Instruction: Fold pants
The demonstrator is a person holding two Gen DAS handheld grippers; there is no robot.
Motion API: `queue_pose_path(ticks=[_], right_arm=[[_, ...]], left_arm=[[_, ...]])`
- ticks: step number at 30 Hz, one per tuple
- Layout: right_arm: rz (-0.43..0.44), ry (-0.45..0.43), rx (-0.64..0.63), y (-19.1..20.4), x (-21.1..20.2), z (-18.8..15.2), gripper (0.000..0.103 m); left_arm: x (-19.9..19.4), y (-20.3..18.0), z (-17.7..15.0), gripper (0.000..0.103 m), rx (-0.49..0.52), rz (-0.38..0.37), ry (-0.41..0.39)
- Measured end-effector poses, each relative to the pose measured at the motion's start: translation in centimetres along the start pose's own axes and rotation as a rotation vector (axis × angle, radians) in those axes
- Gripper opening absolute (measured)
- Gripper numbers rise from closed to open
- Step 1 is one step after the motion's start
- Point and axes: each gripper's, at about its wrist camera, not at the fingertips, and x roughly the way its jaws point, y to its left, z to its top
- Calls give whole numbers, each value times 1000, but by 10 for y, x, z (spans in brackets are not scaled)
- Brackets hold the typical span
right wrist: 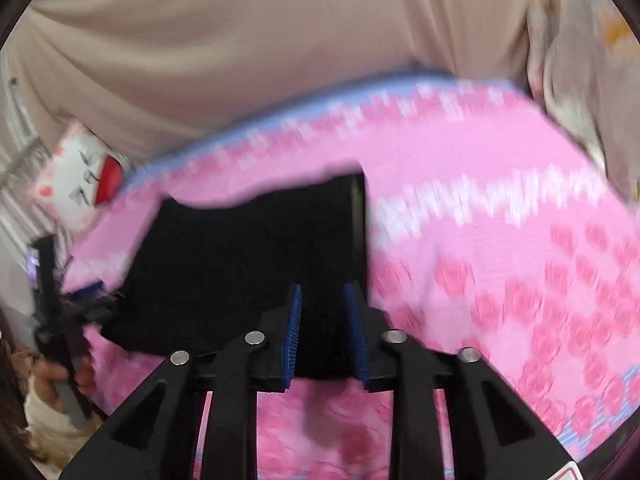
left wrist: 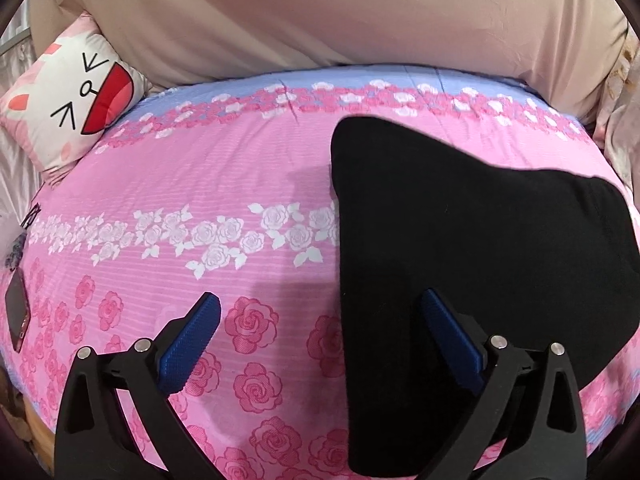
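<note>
Your left claw (left wrist: 320, 328) is spread wide apart with nothing in it, hovering low in the left wrist view: one blue pad (left wrist: 188, 344) sits over the pink rose bedspread (left wrist: 200, 184), the other over the near part of the black pants (left wrist: 460, 248). The pants lie in a folded dark slab on the right half of that frame, flat on the bed, running from around mid-frame down to the bottom edge. Your right claw (right wrist: 325, 332) has its pads only a little apart, and the near edge of the pants (right wrist: 248, 264) sits in the gap between them; the frame's too smeared with motion blur for me to say whether they're actually pinching the fabric. In that right wrist view the pants fill the centre-left. A cartoon cat cushion (left wrist: 76, 96) leans at the upper left, and a phone (left wrist: 18, 316) lies at the far left edge of the bed.
</note>
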Motion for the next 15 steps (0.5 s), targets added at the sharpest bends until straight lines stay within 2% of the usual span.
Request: queue_pose_path(ticks=[1,3,4,5,6,7,8,9,11,13,14,15], right_arm=[[40,-5,-36,13,1,4,25],[112,19,-100,34,21,6,37],[100,64,-122,35,45,3,39],[48,96,-124,30,64,1,39],[-37,138,-107,16,88,-4,36],[-7,134,-27,-4,98,-6,20],[37,117,71,-14,92,-2,15],[29,111,131,-18,83,4,15],[5,31,50,4,59,22,25],[61,39,-29,29,54,33,25],[104,58,-61,42,60,36,29],[137,84,-83,51,72,37,39]], left_arm=[[-4,-2,1,98,3,0,-12],[-9,-11,4,98,36,-8,-35],[-8,-15,4,98,52,-4,-38],[-5,-20,2,98,77,15,-38],[1,-23,0,98,98,44,-35],[6,-24,-3,98,112,64,-31],[9,-22,-6,98,109,45,-34],[9,-16,-8,98,81,28,-38],[6,-10,-6,98,56,8,-24],[0,-6,1,98,38,22,-41],[-3,-5,5,98,31,34,-58],[-6,-4,9,98,29,37,-74]])
